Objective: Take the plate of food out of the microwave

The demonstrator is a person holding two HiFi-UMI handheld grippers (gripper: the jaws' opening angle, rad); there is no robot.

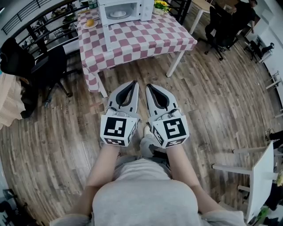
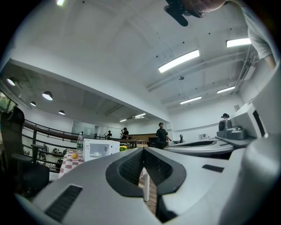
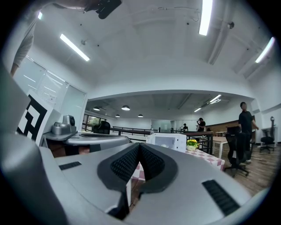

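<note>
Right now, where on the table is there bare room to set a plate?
The checkered tablecloth in front of the microwave, out to the near edge, is bare. The back is crowded: a small plate left of the microwave, yellow flowers right.

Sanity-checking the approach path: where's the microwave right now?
Head view, top centre: the microwave sits at the far side of the checkered table, with an orange to its left and yellow flowers to its right.

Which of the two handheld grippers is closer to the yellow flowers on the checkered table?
Right. The yellow flowers stand far ahead of the right gripper, slightly to its right; the left gripper is alongside, further to the left. Neither is near the table.
</note>
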